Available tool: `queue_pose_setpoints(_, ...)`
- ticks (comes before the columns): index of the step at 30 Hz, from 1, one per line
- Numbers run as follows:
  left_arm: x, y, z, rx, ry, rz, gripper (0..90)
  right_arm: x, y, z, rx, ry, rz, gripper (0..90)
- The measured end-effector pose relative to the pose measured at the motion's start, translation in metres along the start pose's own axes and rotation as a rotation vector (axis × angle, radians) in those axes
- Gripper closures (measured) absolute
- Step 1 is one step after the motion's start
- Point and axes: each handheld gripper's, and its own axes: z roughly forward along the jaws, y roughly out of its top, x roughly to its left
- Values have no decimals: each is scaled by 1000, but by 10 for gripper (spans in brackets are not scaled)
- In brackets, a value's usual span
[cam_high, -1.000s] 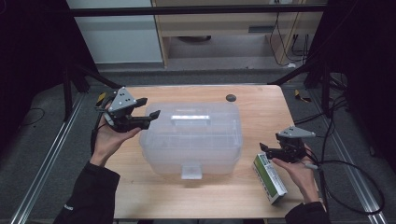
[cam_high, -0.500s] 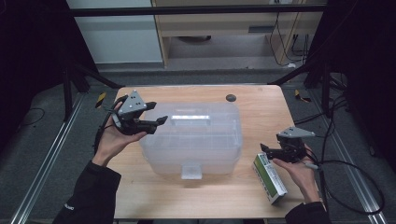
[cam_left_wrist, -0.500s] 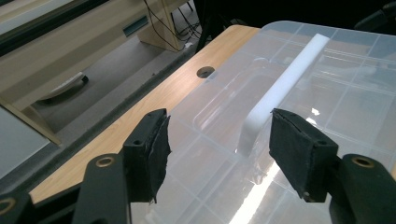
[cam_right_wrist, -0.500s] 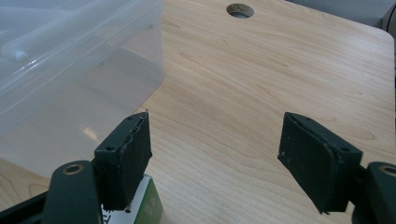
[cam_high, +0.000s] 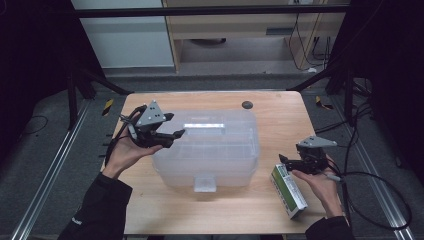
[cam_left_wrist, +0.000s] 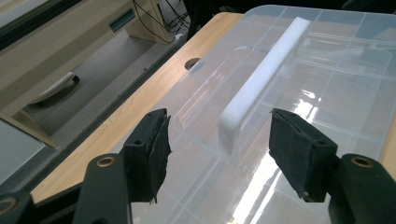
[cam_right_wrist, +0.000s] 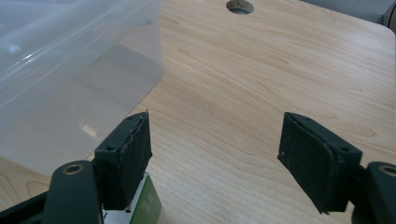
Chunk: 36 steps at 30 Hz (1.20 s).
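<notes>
while the right gripper (cam_high: 292, 163) stays put, the left gripper (cam_high: 172, 127) has advanced over the box lid (cam_high: 220, 135).

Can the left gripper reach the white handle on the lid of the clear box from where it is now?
Probably yes. The left gripper is open above the lid, and the white handle lies just ahead between its jaws with nothing in between.

Wooden table (cam_high: 260, 210): light grain, rounded corners. Round dark cable hole (cam_high: 247, 105) near its far edge, right of centre. Grey floor (cam_high: 220, 80) on all sides. Yellow-and-black tape marks (cam_high: 107, 106) on the floor, one off each far corner. Metal rail (cam_high: 47, 185) along the left. Beyond: wooden cabinet (cam_high: 240, 30), white panel (cam_high: 130, 40), hanging cables (cam_high: 305, 45)
</notes>
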Motion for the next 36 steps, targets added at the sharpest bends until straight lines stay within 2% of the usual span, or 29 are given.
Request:
queue_pose_setpoints(13,-12,10,14,47,2,68,368,0,0,0,8,4,3,264)
queue_pose_setpoints(29,-17,17,29,82,4,117,357,1,0,0,14,7,5,272)
queue_pose_setpoints(36,-18,23,38,104,22,148,356,0,0,2,23,9,5,282)
